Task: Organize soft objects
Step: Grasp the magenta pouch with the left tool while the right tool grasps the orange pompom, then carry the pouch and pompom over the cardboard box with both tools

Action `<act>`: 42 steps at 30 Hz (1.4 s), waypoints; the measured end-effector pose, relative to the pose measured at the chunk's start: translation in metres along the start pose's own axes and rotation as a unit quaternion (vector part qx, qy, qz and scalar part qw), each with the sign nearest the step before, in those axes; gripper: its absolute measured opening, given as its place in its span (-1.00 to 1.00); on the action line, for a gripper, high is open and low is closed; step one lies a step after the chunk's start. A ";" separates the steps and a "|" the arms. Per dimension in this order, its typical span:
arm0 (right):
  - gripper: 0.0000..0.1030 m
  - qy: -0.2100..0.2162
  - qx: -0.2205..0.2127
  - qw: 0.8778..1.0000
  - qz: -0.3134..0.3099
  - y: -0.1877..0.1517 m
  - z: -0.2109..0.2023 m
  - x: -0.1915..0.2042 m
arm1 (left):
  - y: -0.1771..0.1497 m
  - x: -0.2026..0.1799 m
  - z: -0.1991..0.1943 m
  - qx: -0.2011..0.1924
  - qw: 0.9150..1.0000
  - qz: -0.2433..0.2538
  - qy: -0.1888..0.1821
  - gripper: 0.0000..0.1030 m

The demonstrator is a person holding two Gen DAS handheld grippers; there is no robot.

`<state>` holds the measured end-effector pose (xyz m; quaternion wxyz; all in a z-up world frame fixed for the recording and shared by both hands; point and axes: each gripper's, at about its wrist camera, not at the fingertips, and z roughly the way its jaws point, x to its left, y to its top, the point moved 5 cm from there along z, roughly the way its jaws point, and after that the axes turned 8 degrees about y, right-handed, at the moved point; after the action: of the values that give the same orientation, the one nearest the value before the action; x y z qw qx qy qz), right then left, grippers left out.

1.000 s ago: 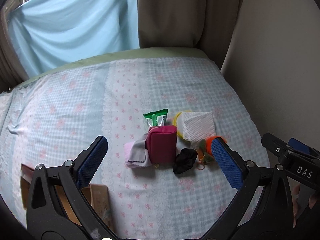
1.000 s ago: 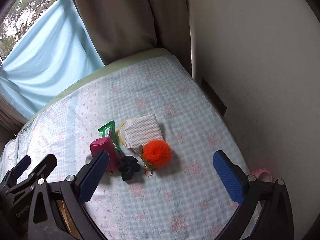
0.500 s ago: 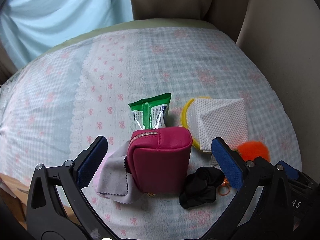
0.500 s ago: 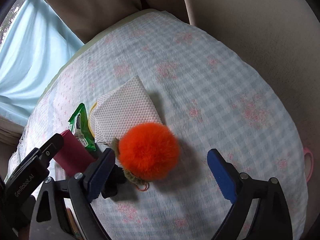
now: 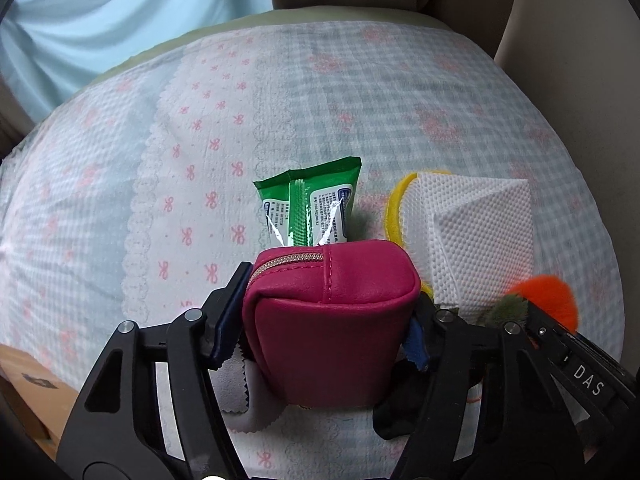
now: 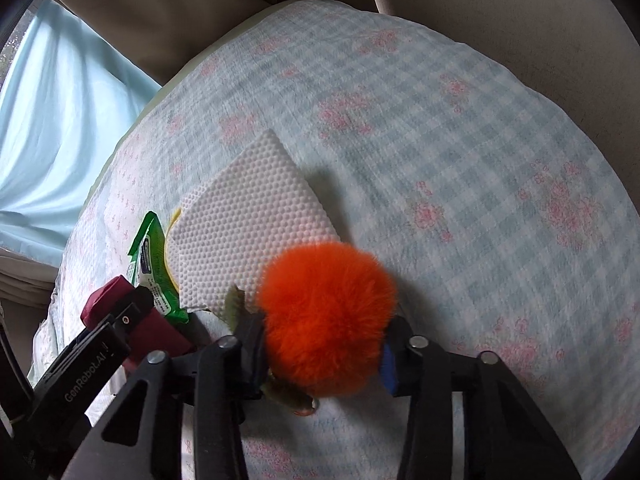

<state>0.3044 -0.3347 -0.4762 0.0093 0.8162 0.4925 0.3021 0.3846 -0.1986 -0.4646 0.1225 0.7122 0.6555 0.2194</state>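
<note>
My left gripper point(image 5: 324, 330) is shut on a magenta zip pouch point(image 5: 330, 316) that rests on the bed; its fingers press both sides. My right gripper point(image 6: 322, 350) is shut on a fluffy orange pom-pom point(image 6: 326, 316) with green leaves. The pouch also shows at the left of the right wrist view point(image 6: 132, 326). A grey cloth point(image 5: 240, 396) and a black scrunchie point(image 5: 394, 412) lie under and beside the pouch. The pom-pom shows at the right of the left wrist view point(image 5: 546, 300).
A green wipes packet point(image 5: 310, 208) lies behind the pouch. A folded white mesh cloth point(image 5: 478, 232) sits on a yellow ring point(image 5: 396, 204). A checked bedspread point(image 6: 480, 160) covers the bed. Brown curtains point(image 6: 180, 12) and a wall stand behind. A cardboard box point(image 5: 28, 392) sits at the left.
Both grippers moved forward and down and closed: the left one onto the magenta pouch, the right one onto the orange pom-pom. Both were open half a second ago.
</note>
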 end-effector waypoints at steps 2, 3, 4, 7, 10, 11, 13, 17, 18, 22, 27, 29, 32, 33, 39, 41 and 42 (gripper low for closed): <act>-0.32 -0.001 -0.001 1.000 0.001 0.001 0.000 0.001 | 0.000 0.000 -0.002 -0.002 1.000 0.000 0.001 0.10; -0.33 -0.003 -0.001 1.000 0.000 0.001 0.000 0.001 | -0.001 0.000 -0.004 -0.003 1.000 0.000 0.000 0.09; -0.34 -0.004 -0.002 1.000 -0.001 0.001 -0.001 0.002 | -0.001 0.001 -0.006 -0.005 1.000 -0.001 0.000 0.08; -0.34 -0.005 -0.006 1.000 -0.004 0.003 -0.002 0.005 | -0.002 0.004 -0.013 -0.009 1.000 -0.007 -0.004 0.06; -0.34 -0.007 -0.013 1.000 -0.011 0.003 -0.008 0.008 | -0.001 0.005 -0.023 -0.018 1.000 -0.009 -0.004 0.05; -0.35 -0.007 -0.015 1.000 -0.013 0.002 -0.012 0.009 | 0.000 0.006 -0.027 -0.021 1.000 -0.010 -0.005 0.05; -0.35 -0.006 -0.018 1.000 -0.018 0.003 -0.018 0.010 | 0.002 0.006 -0.035 -0.028 1.000 -0.011 -0.009 0.05; -0.37 -0.001 -0.027 0.999 -0.026 0.005 -0.031 0.017 | 0.007 0.006 -0.052 -0.040 0.999 -0.013 -0.015 0.04; -0.37 -0.001 -0.031 0.999 -0.029 0.006 -0.036 0.019 | 0.008 0.006 -0.057 -0.043 0.999 -0.014 -0.016 0.04; -0.38 0.003 -0.046 0.998 -0.037 0.008 -0.054 0.028 | 0.013 0.009 -0.081 -0.059 0.998 -0.022 -0.023 0.03; -0.38 0.004 -0.067 0.996 -0.055 0.011 -0.088 0.043 | 0.017 0.021 -0.122 -0.081 0.996 -0.038 -0.031 0.03; -0.38 0.005 -0.076 0.995 -0.065 0.011 -0.107 0.048 | 0.017 0.029 -0.143 -0.090 0.994 -0.045 -0.034 0.03; -0.38 0.007 -0.089 0.993 -0.078 0.009 -0.138 0.061 | 0.017 0.044 -0.178 -0.103 0.992 -0.058 -0.040 0.03; -0.38 0.007 -0.093 0.992 -0.083 0.008 -0.148 0.067 | 0.017 0.050 -0.190 -0.107 0.991 -0.062 -0.043 0.03; -0.38 0.009 -0.099 0.986 -0.137 -0.003 -0.211 0.110 | 0.011 0.095 -0.263 -0.127 0.987 -0.080 -0.049 0.03; -0.38 0.011 -0.096 0.982 -0.160 -0.009 -0.227 0.128 | 0.006 0.115 -0.285 -0.133 0.986 -0.089 -0.046 0.03; -0.38 0.015 -0.095 0.980 -0.172 -0.013 -0.234 0.137 | 0.003 0.126 -0.294 -0.136 0.985 -0.094 -0.044 0.03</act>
<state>0.2221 -0.2830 -0.2223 0.1315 0.7099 0.5948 0.3536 0.2540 -0.1079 -0.1874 0.2672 0.6334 0.6771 0.2626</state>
